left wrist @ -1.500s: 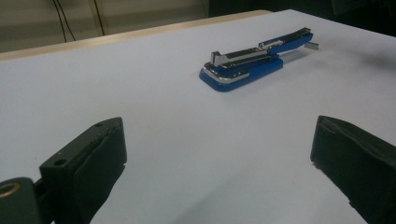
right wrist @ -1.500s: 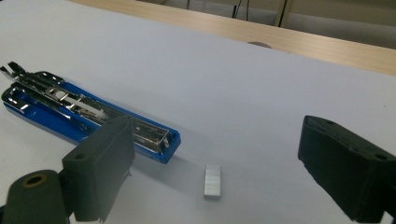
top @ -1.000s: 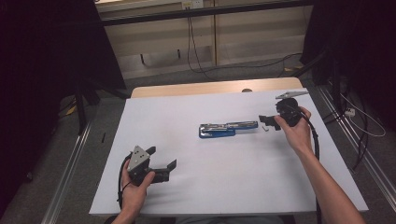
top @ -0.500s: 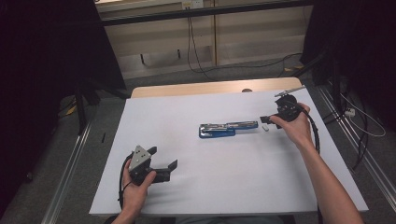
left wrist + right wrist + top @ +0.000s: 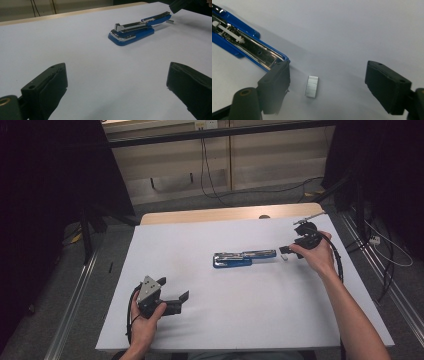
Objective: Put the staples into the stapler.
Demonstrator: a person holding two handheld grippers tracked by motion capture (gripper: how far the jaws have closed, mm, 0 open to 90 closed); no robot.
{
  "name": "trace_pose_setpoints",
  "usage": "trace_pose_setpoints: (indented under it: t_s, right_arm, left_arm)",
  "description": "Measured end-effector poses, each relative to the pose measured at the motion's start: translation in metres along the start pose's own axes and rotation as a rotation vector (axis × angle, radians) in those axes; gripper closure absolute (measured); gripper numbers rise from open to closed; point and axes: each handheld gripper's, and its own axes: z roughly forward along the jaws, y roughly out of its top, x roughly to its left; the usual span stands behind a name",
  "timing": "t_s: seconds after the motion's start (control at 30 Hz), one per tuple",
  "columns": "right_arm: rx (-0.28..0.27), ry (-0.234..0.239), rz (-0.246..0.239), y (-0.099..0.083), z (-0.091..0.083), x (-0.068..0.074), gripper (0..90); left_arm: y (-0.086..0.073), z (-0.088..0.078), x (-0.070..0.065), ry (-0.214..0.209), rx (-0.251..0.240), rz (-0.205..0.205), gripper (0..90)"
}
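the left gripper (image 5: 183, 298) is a black block with two thick black jaws, each faced with a dark rubbery pad, and a grey three-cornered plate (image 5: 149, 287) on top dotted with small dark screw holes. in the left gripper view a round hole shows in the top of one jaw and a brass-coloured ring at its base. a black cable (image 5: 130, 312) loops from its rear. the right gripper (image 5: 284, 254) is likewise black, its chunky jaws carrying small round screw holes, with a brass-toned ring at one base; a black cable (image 5: 340, 265) curves from it along the forearm. both forearms are bare, with no sleeves in sight
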Motion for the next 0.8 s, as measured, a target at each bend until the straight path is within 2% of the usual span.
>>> trace_pose_setpoints:
  t_s: [0.17,0.23,0.4,0.53,0.67,0.8]
  right_arm:
    - [0.033,0.023,-0.019,0.000,0.001,0.002,27.3]
    - [0.047,0.031,-0.021,0.002,0.001,0.002,32.5]
    - [0.086,0.027,-0.048,0.007,0.001,0.005,38.4]
    - [0.115,0.032,-0.049,0.007,0.005,0.006,43.5]
    - [0.141,0.034,-0.058,0.006,0.010,0.007,49.1]
    - [0.161,0.033,-0.069,0.006,0.012,0.008,56.4]
  left_arm:
    - [0.000,0.000,-0.001,-0.001,-0.004,-0.005,3.4]
    - [0.000,0.001,0.000,-0.007,0.002,0.002,3.4]
    - [0.000,0.000,-0.001,-0.005,0.000,0.005,3.4]
    - [0.000,0.001,-0.001,-0.007,-0.002,-0.002,3.4]
    - [0.000,0.002,-0.002,-0.018,0.019,0.005,3.4]
    - [0.000,0.002,-0.002,-0.023,0.016,0.012,3.4]
